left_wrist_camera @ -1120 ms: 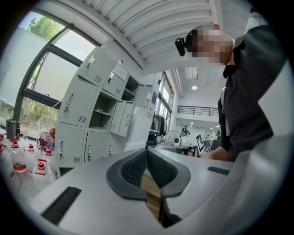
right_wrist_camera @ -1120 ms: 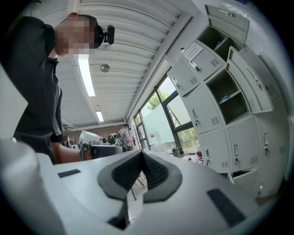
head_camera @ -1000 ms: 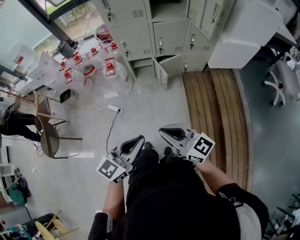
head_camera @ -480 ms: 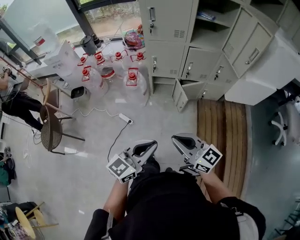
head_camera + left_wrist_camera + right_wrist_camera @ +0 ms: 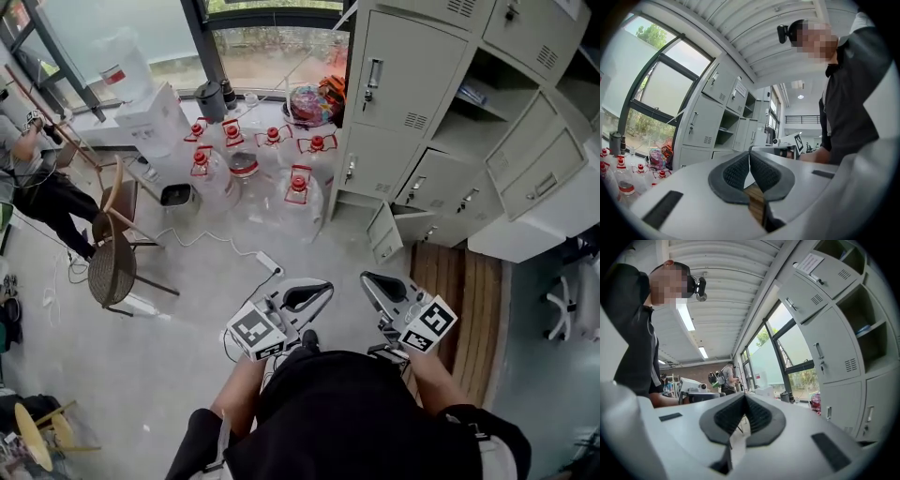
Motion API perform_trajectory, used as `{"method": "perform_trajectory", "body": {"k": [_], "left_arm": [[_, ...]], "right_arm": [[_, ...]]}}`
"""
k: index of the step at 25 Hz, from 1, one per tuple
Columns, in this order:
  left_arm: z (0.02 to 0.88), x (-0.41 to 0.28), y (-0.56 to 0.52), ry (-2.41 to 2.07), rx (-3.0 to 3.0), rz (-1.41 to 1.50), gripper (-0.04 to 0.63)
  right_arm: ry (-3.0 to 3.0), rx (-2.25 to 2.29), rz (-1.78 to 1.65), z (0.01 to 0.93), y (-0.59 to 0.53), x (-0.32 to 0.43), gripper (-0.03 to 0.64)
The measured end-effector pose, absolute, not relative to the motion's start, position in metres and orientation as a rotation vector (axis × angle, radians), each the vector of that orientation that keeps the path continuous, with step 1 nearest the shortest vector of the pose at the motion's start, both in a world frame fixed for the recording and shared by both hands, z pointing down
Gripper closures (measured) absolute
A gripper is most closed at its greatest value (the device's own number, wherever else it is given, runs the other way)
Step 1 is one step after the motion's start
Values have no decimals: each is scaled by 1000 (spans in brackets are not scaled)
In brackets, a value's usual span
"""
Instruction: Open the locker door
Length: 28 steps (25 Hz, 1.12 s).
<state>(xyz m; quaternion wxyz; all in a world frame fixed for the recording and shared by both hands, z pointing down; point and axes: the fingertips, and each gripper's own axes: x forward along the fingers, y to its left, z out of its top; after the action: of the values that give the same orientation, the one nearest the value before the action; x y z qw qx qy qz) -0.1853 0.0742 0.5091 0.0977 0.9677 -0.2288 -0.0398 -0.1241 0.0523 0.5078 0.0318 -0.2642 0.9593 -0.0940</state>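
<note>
Head view only: power strip (image 5: 269,262) near lockers (image 5: 405,70)

Beige lockers (image 5: 403,70); red-capped clear water jugs (image 5: 298,199).

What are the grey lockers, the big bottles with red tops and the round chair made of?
Lockers: likely painted sheet metal, matte pale grey with stamped vent slots. Bottles: probably clear plastic, see-through, red caps. Chair: seems woven wicker on thin legs.
</note>
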Motion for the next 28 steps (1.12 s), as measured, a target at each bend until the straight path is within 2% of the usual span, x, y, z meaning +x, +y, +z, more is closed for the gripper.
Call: {"method": "perform_trajectory", "body": {"k": [8, 20, 28], "left_arm": [[530, -221, 33, -607, 2780, -209, 577], [539, -176, -65, -520, 2804, -97, 577], [503, -146, -174, -528, 2886, -63, 577]], "right_arm": [[2986, -916, -336, 529, 17, -152, 605], [2917, -999, -328, 535, -72, -103, 605], [2872, -957, -250, 512, -171, -73, 605]]}}
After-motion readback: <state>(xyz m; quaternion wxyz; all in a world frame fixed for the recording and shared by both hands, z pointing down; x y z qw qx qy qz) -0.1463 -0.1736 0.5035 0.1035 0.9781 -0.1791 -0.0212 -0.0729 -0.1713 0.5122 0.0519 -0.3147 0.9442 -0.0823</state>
